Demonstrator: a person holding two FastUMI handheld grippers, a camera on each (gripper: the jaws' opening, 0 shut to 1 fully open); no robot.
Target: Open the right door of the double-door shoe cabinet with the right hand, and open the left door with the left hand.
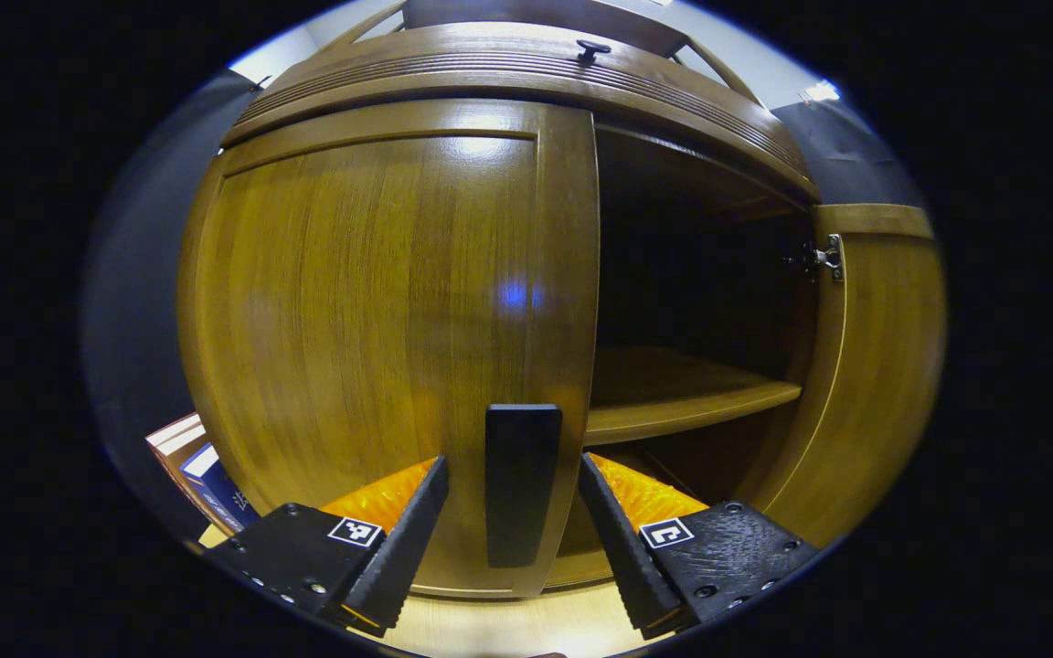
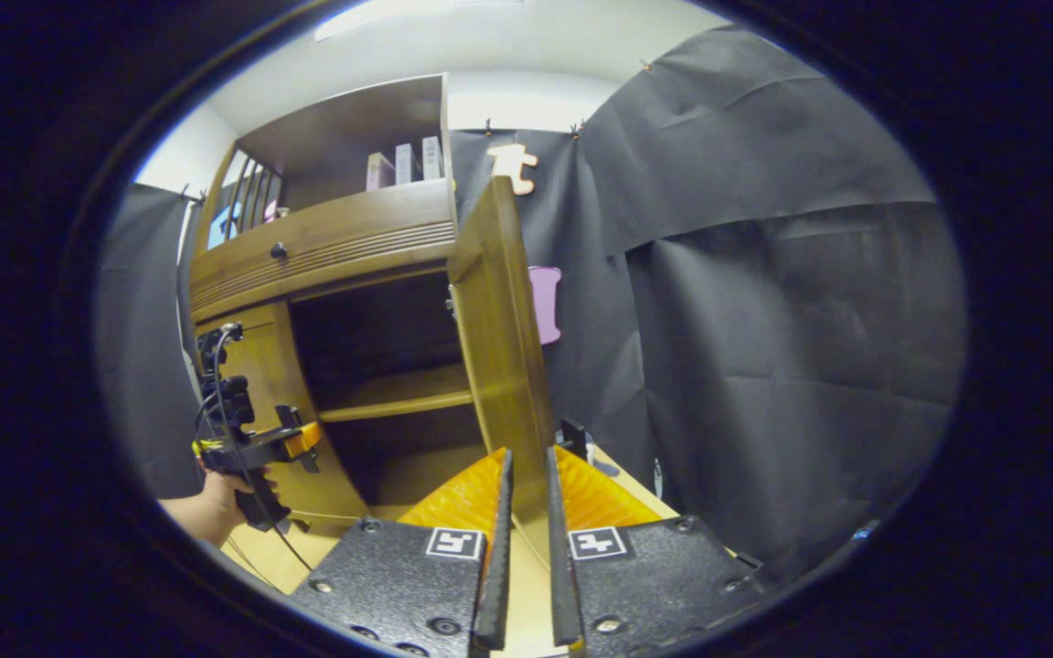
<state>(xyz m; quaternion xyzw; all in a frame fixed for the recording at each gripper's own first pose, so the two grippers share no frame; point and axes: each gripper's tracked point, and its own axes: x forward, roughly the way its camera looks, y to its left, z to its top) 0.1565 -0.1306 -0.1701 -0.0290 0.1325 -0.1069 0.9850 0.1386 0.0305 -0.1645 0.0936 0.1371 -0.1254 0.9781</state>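
A: Nearest in the left gripper view? The left gripper [image 1: 513, 512], fingers spread wide, straddling the dark handle [image 1: 523, 484] of the left door [image 1: 380, 311] without pressing on it.

B: And behind the handle? The left door itself, closed flat against the shoe cabinet [image 1: 526, 73]. Beside it, the opened half: a dark interior with a wooden shelf [image 1: 673, 402], then the right door [image 1: 874, 366] swung out on its hinge [image 1: 826, 258]. Low at the left, some books [image 1: 202, 471].

A: Same order for the right gripper view? Closest, the right gripper [image 2: 526, 539], fingers nearly together around the thin edge of the right door [image 2: 499, 338]; cannot tell whether actually pinching it or just bracketing it.

B: Farther off? The door standing edge-on, swung well out. Past it, the cabinet's dark opening. At the far left, a hand [image 2: 216, 507] holding the left gripper [image 2: 303, 439] just in front of the closed left door [image 2: 275, 402]. Up top, a drawer knob [image 2: 279, 249].
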